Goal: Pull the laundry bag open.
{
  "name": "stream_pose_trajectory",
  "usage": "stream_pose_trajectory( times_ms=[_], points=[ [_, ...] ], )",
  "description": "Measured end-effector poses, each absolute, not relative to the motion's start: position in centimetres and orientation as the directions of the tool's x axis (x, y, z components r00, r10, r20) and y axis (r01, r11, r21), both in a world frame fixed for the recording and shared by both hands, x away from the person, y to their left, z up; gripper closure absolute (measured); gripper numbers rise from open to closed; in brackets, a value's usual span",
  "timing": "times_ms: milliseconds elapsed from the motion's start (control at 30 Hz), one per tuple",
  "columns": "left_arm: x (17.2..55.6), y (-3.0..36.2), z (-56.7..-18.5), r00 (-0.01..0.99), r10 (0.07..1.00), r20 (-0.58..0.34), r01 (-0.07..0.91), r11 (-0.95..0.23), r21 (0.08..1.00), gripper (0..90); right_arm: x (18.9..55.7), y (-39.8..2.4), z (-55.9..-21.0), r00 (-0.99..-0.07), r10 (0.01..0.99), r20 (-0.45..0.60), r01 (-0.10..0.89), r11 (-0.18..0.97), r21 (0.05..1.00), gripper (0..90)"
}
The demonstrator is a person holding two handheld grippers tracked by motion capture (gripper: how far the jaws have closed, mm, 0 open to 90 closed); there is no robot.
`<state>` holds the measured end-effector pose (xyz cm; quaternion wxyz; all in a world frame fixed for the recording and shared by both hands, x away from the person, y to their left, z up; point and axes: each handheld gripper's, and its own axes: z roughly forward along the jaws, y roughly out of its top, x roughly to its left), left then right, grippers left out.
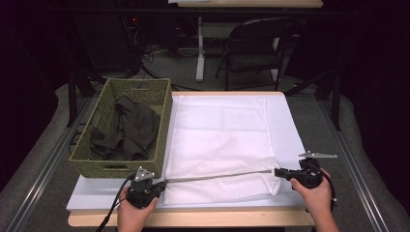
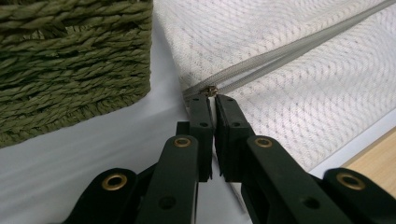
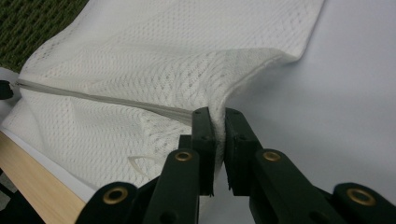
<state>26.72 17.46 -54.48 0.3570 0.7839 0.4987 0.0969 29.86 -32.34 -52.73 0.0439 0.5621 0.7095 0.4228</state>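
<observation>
A white mesh laundry bag (image 1: 220, 130) lies flat on a white sheet (image 1: 286, 121), and its grey zipper (image 1: 217, 176) runs along the near side. My left gripper (image 1: 162, 185) is at the zipper's left end. In the left gripper view the gripper (image 2: 211, 99) is shut on the small metal zipper pull (image 2: 211, 90). My right gripper (image 1: 276, 171) is at the bag's right end. In the right gripper view the gripper (image 3: 217, 113) pinches a fold of the mesh bag (image 3: 154, 60) next to the zipper (image 3: 93, 98). The zipper is pulled taut between the two grippers.
A green woven basket (image 1: 111, 169) stands left of the bag and holds dark clothes (image 1: 130, 128); its wall (image 2: 70, 60) is close beside my left gripper. The wooden table edge (image 1: 193, 218) lies near the hands. A black chair (image 1: 256, 46) stands beyond the table.
</observation>
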Motion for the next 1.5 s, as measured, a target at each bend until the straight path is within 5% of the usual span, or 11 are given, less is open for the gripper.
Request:
stream_pose_trajectory(
  times_ms=[433,767,1033,1500],
  points=[
    [26.6,17.3,-54.8,0.502,0.836,-0.223,0.715,-0.256,0.651,86.4,28.6,-32.7,-54.7,-0.332,0.866,0.375,0.797,0.045,0.602,81.4],
    [26.5,17.4,-54.6,0.517,0.825,-0.228,0.712,-0.267,0.649,78.9,28.4,-32.0,-54.6,-0.373,0.883,0.285,0.750,0.106,0.652,58.7],
    [26.4,17.3,-54.2,0.528,0.821,-0.217,0.687,-0.263,0.677,68.1,27.9,-32.1,-53.7,-0.428,0.891,0.151,0.675,0.203,0.709,56.4],
    [26.3,16.6,-53.1,0.546,0.818,-0.181,0.658,-0.285,0.697,54.4,27.3,-29.7,-52.3,-0.486,0.867,0.111,0.589,0.230,0.775,55.6]
  ],
)
